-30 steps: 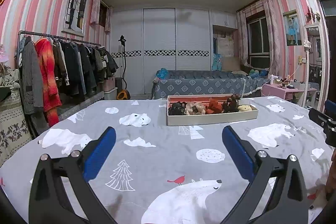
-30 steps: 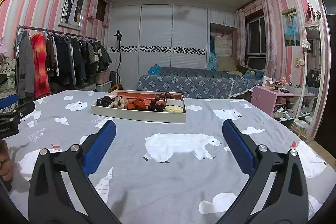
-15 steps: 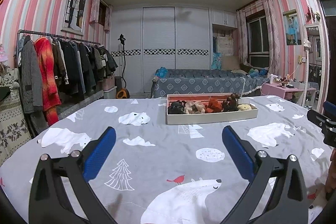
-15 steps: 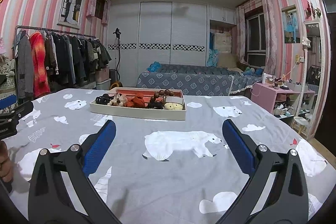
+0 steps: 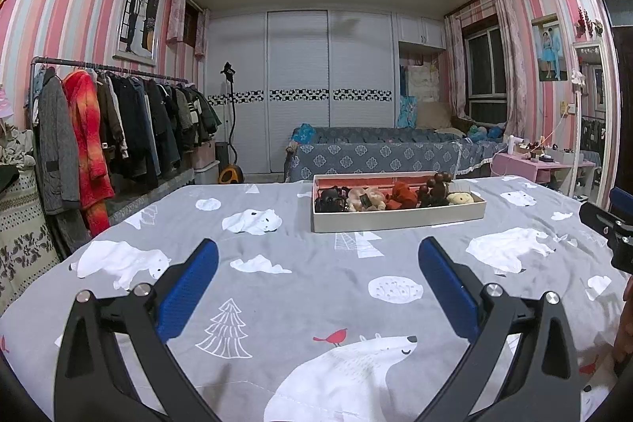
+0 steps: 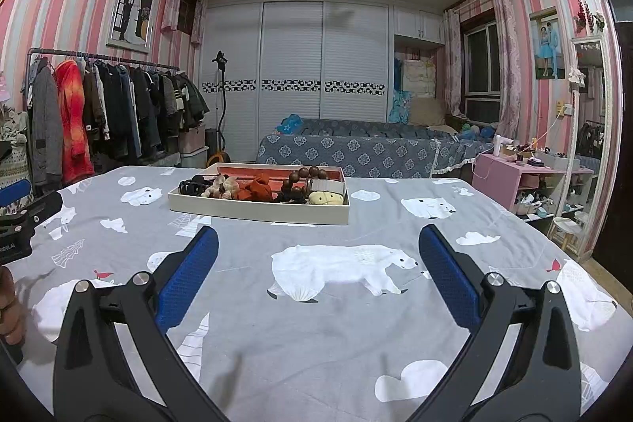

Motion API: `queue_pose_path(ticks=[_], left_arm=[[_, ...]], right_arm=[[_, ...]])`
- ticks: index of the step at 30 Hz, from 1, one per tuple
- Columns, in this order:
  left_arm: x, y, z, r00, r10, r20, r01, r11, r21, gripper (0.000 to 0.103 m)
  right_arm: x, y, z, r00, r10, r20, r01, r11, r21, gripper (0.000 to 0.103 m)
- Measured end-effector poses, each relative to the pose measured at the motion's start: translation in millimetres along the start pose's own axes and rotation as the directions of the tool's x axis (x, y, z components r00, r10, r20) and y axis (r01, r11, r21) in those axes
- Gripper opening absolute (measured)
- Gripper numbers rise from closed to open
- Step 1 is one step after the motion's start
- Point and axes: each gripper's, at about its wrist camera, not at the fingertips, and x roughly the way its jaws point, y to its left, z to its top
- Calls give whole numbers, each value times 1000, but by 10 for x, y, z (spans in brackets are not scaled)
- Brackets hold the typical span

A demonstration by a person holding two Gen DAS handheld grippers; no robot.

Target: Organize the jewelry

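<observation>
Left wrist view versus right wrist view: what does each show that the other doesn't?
Only the left wrist view shows the right gripper at its right edge and the red bird print. Only the right wrist view shows the left gripper at its left edge and the pink shelf's lower compartments. Both show the white jewelry tray on the polar-bear bedspread, holding the dark wooden bead bracelet, and open jaws.

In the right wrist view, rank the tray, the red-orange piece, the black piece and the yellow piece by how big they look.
1. tray, clearly largest.
2. red-orange piece.
3. black piece and yellow piece: they look about alike, and both are partly hidden by the tray wall, so I won't rank them.
</observation>
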Motion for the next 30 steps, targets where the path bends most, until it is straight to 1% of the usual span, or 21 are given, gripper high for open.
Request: queue_pose_path(ticks=[30], left_arm=[[-6, 5, 1, 1000, 3, 7, -3, 1000, -2, 99]], right_arm=[[11, 20, 21, 1000, -2, 10, 2, 1000, 5, 99]])
